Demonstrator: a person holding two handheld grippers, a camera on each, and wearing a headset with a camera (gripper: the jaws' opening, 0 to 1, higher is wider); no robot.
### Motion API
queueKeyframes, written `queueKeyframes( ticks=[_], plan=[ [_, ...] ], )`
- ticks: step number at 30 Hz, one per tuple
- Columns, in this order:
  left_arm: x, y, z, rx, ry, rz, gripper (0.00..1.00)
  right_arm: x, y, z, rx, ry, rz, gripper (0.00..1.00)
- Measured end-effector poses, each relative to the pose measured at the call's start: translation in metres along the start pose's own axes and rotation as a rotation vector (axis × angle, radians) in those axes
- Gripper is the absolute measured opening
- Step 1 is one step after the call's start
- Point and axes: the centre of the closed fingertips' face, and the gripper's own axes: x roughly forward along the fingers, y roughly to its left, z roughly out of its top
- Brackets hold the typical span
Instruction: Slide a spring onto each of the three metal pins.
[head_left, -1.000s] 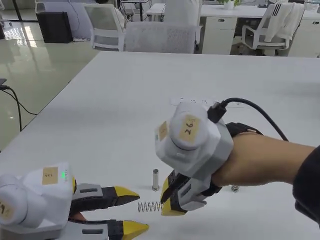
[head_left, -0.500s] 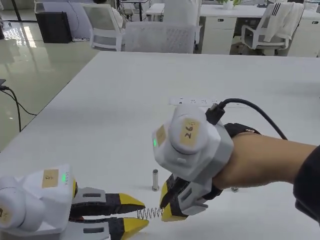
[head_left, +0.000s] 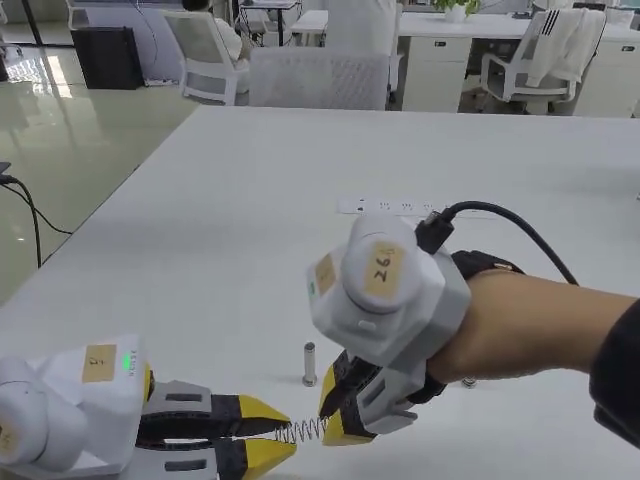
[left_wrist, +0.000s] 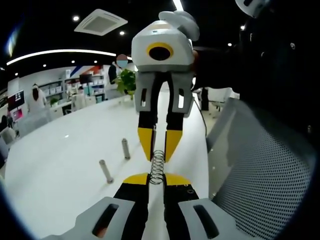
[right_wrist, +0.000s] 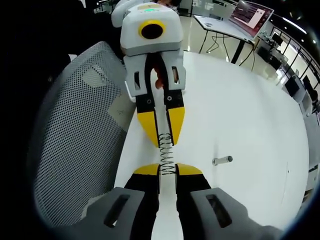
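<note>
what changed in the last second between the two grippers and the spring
The left gripper moved in toward the right gripper and shut its jaws on the free end of the spring, which it had not yet reached. The right gripper kept hold of the other end. The upright pin stayed put, still bare.

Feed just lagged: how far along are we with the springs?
Done: nothing visible; near pin and far pin in the left gripper view stand bare. In hand: one spring, gripped at its ends by left gripper and right gripper. Left: those pins at least.
</note>
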Motion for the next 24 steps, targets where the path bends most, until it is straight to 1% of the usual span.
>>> queueKeyframes(
  ticks=[6,11,19,22,24],
  plan=[
    [-0.001,0.0,0.001,-0.001,-0.003,0.001,0.02,0.0,-0.003,-0.004,0.019,-0.001,-0.012,0.13],
    [-0.001,0.001,0.005,0.001,-0.015,0.005,0.02,0.003,-0.001,-0.01,0.032,0.007,-0.004,0.13],
    [-0.001,0.001,0.013,0.007,-0.04,0.006,0.02,0.006,-0.001,-0.01,0.041,0.002,-0.001,0.12],
    [0.0,0.001,0.013,0.006,-0.042,0.006,0.02,0.006,-0.001,-0.01,0.042,-0.002,-0.003,0.11],
    [0.0,0.001,0.013,0.004,-0.043,0.005,0.02,0.005,-0.002,-0.01,0.04,-0.006,-0.009,0.09]
  ],
)
